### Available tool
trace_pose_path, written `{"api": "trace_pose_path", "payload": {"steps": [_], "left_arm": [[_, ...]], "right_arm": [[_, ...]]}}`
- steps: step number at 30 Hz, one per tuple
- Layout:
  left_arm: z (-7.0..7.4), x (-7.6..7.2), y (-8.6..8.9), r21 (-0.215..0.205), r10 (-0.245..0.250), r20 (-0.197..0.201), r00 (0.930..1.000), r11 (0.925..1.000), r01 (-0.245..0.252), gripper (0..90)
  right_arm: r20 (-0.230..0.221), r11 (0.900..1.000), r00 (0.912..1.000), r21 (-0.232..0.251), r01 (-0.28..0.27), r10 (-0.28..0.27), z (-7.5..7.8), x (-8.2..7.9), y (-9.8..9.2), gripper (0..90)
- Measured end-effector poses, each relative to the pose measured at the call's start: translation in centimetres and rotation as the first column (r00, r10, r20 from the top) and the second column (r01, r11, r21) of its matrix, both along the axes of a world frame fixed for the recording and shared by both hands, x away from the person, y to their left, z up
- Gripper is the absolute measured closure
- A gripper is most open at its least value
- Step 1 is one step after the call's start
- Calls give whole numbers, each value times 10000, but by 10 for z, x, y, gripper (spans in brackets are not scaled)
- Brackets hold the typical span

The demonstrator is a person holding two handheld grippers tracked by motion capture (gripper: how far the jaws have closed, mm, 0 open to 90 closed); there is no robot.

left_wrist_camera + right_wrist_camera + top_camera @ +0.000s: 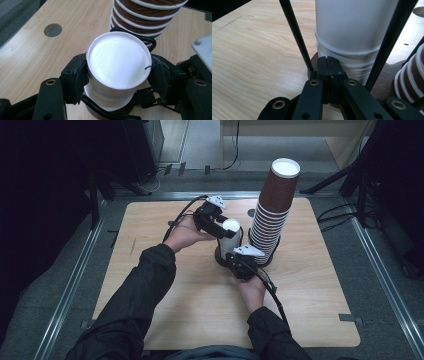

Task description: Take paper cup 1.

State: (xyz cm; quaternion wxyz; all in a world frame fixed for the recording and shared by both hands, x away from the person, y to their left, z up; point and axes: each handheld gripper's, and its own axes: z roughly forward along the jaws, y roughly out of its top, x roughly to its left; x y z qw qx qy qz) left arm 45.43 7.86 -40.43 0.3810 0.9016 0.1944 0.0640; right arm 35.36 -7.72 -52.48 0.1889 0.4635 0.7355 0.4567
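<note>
The left tongs clamp the top white cup of a short stack standing in a black wire holder on the table, just beside the tall brown cup stack. The right tongs are closed with nothing between them, against the holder's base

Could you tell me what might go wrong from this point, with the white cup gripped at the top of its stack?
1. The left gripper has its fingers clamped on the top white cup; the thin paper wall may dent.
2. Lifting it could drag up the nested white cups below, though the right gripper, shut, rests at the holder base.
3. The tall brown cup stack leans close beside; a sideways pull might topple it.
</note>
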Motion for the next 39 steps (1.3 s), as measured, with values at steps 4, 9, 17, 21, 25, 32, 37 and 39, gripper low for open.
{"api": "trace_pose_path", "payload": {"steps": [4, 9, 17, 21, 25, 32, 37, 39], "left_arm": [[2, -2, 0, 56, 51, 251, 9997, 10000, -53, 350], [9, -3, 3, -301, 218, 311, 9993, 9993, -209, 355], [22, -6, 7, -457, 220, 403, 9989, 9988, -202, 359], [35, -9, 7, -494, 141, 529, 9985, 9987, -115, 360], [47, -11, 8, -462, 86, 625, 9980, 9989, -58, 360], [63, -16, 9, -330, 99, 847, 9964, 9994, -71, 361], [73, -20, 13, -222, 7, 933, 9956, 9998, 13, 361], [76, -23, 15, -171, -44, 935, 9956, 9998, 60, 361]], "right_arm": [[-30, 10000, 10000, -3, -34, 34, 0, 0, 0, 889], [29, 9999, 10000, -106, -28, 29, 0, 0, 0, 890], [56, 9998, 9999, -193, -92, 93, -1, 0, 0, 892], [-1, 9999, 10000, -122, -92, 92, 0, 0, 0, 892], [-28, 9999, 9999, -102, -105, 105, -1, 0, -1, 893], [-69, 9999, 9999, -57, -114, 114, 0, 0, -1, 892], [-152, 9998, 9997, -108, -196, 194, -1, 0, -2, 892], [-192, 9995, 9995, -191, -260, 257, -2, 0, -3, 892]]}}
